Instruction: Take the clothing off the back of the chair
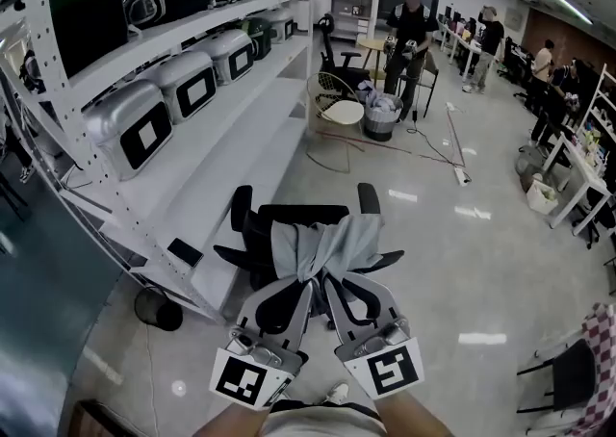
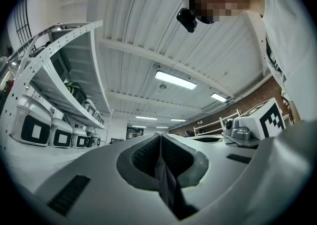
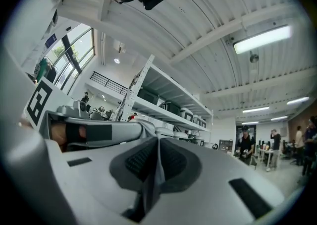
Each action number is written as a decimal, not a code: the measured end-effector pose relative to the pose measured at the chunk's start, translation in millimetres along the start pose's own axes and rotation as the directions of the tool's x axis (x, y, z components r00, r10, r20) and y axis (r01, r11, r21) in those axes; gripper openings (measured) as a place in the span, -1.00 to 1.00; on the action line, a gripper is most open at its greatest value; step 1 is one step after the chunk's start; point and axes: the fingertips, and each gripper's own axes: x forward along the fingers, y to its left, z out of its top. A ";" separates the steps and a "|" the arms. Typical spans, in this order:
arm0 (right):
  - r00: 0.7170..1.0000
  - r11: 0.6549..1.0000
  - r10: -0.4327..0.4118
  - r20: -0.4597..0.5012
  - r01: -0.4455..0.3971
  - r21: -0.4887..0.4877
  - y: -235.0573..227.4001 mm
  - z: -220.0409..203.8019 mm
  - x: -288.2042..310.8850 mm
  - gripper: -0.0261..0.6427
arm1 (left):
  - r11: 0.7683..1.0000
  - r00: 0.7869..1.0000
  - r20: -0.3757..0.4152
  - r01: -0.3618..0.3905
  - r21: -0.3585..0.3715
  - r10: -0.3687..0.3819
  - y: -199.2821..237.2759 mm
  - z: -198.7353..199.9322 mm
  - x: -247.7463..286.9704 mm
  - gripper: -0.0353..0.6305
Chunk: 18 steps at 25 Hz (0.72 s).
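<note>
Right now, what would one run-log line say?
left claw: shut on grey garment | right claw: shut on grey garment | chair: beneath it

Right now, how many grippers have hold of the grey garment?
2. The left gripper is shut on the grey garment, at its left part, over the black chair. The right gripper is shut on its right part, close beside. Both gripper views show cloth pinched between the jaws.
</note>
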 end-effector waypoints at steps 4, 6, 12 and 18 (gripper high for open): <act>1.000 1.000 -0.025 0.015 0.026 -0.004 8.8 10.8 -3.5 -0.86 | 1.000 0.999 0.030 0.025 -0.007 -0.025 -3.0 10.0 -9.1 -0.85; 0.998 0.998 -0.055 0.026 0.055 -0.010 9.5 15.4 -7.1 -0.86 | 0.999 0.998 0.047 0.042 -0.011 -0.042 -3.6 12.9 -11.5 -0.85; 0.990 0.990 -0.136 0.041 0.138 -0.035 5.4 24.3 -24.5 -0.86 | 0.989 0.990 0.052 0.134 -0.060 -0.131 -19.0 13.5 -7.6 -0.85; 0.982 0.982 -0.183 0.047 0.185 -0.034 3.3 32.4 -45.0 -0.86 | 0.975 0.976 0.079 0.209 -0.081 -0.202 -41.6 20.8 -2.0 -0.85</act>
